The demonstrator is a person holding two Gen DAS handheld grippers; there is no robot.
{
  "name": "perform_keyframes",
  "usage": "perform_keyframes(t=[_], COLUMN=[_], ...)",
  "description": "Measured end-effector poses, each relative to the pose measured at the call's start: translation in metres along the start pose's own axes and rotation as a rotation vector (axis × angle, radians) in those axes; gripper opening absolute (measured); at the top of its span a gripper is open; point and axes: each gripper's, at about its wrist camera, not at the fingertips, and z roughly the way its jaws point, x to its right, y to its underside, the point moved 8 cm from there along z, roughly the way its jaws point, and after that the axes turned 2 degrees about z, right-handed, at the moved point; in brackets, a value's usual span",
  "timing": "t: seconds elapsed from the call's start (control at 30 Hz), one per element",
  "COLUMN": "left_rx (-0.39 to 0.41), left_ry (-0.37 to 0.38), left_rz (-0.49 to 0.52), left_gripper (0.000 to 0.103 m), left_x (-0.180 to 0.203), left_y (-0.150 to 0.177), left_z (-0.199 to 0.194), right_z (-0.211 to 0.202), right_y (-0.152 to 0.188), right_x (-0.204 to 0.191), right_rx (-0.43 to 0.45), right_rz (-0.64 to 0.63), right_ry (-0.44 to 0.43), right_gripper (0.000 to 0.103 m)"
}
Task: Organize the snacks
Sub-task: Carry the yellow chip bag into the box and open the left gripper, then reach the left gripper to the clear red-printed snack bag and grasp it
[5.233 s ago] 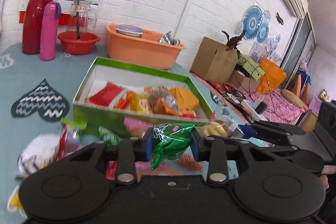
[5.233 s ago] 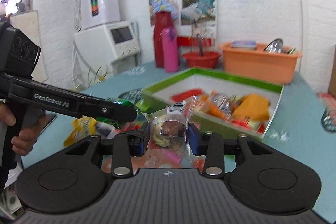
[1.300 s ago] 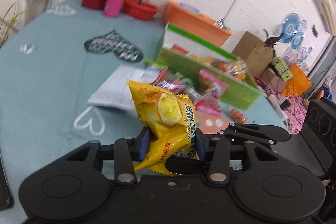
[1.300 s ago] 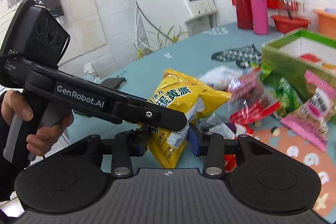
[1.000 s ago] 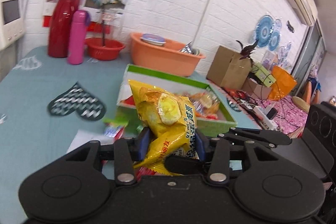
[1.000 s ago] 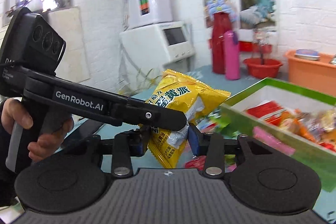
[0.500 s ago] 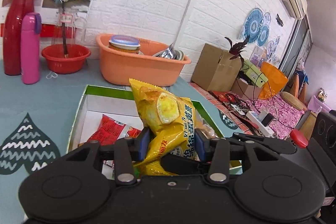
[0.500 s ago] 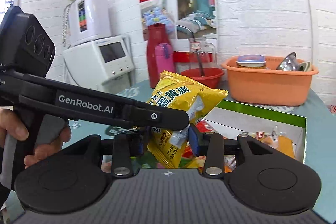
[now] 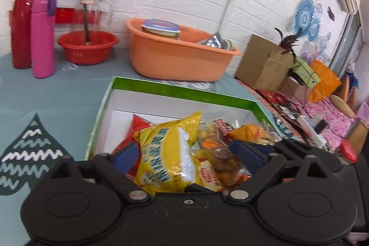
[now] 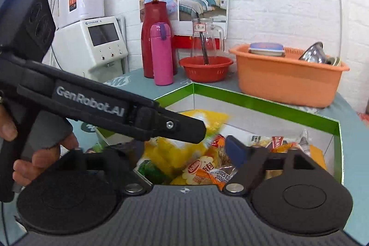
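A yellow snack bag (image 9: 168, 153) lies loose in the green-rimmed white box (image 9: 184, 90) on top of several other wrapped snacks. My left gripper (image 9: 185, 153) hangs over the box's near end. Its jaws are opening, and the bag sits between the blue pads (image 9: 128, 152) without being pressed. In the right wrist view the same yellow bag (image 10: 175, 146) lies in the box (image 10: 265, 105) under the left gripper (image 10: 191, 130). My right gripper (image 10: 182, 151) is opening too. Its right pad (image 10: 235, 149) is off the bag, and its left pad is hidden behind the left gripper.
Behind the box stand an orange basin (image 9: 180, 54) with dishes, a red bowl (image 9: 87, 47), a pink flask (image 9: 42, 36) and a red jug (image 9: 27, 22). A cardboard carton (image 9: 263, 61) sits off the table's right. A white water machine (image 10: 92, 45) stands left. A hand (image 10: 41, 158) holds the left gripper.
Both grippers carried the yellow bag forward over the box, then spread their jaws and let it go. The bag dropped and tipped onto the snacks in the box.
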Motion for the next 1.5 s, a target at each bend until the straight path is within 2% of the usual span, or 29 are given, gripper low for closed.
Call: perform_keyframes(t=[0.17,0.37,0.53,0.7,0.8,0.97,1.17,1.37,1.4,1.43,1.47,1.5], left_rx=[-0.012,0.024,0.044,0.041,0.031,-0.006,-0.003,0.011,0.008,0.005,-0.002,-0.008], left_ry=[-0.003,-0.006,-0.017,-0.054,-0.062,-0.068,-0.086,-0.095,-0.088,-0.079,-0.067,-0.055], left_rz=[-0.024,-0.023,-0.052,-0.096,-0.141,-0.226,-0.301,-0.311,-0.311,-0.311,-0.312,-0.310], left_gripper=[0.103,0.103,0.103,0.103,0.103,0.103,0.103,0.103,0.103,0.103,0.103,0.103], left_x=[-0.003,0.010,0.017,0.007,-0.001,-0.020,-0.039,-0.045,-0.044,-0.043,-0.041,-0.040], left_y=[0.001,0.002,0.023,0.053,0.073,0.099,0.110,0.113,0.113,0.114,0.115,0.115], left_z=[-0.011,-0.053,-0.097,-0.121,-0.128,-0.136,-0.151,-0.162,-0.161,-0.160,-0.157,-0.154], right_z=[-0.007,-0.044,-0.084,-0.106,-0.103,-0.084,-0.056,-0.030,-0.026,-0.023,-0.024,-0.027], right_y=[-0.002,-0.016,-0.014,0.008,0.028,0.057,0.058,0.051,0.055,0.059,0.061,0.063], right_x=[-0.003,-0.008,-0.017,-0.027,-0.032,-0.048,-0.089,-0.113,-0.114,-0.112,-0.110,-0.107], right_rx=[-0.003,0.046,0.053,0.025,-0.021,-0.118,-0.142,-0.134,-0.156,-0.175,-0.176,-0.183], right_rz=[-0.003,0.041,0.045,0.015,0.020,0.057,0.021,-0.040,-0.052,-0.055,-0.039,-0.021], right_ry=[0.004,-0.020,-0.038,-0.020,-0.022,-0.094,-0.182,-0.188,-0.178,-0.169,-0.183,-0.197], right_gripper=[0.103,0.103,0.103,0.103,0.103,0.103,0.103,0.102,0.062,0.046,0.047,0.042])
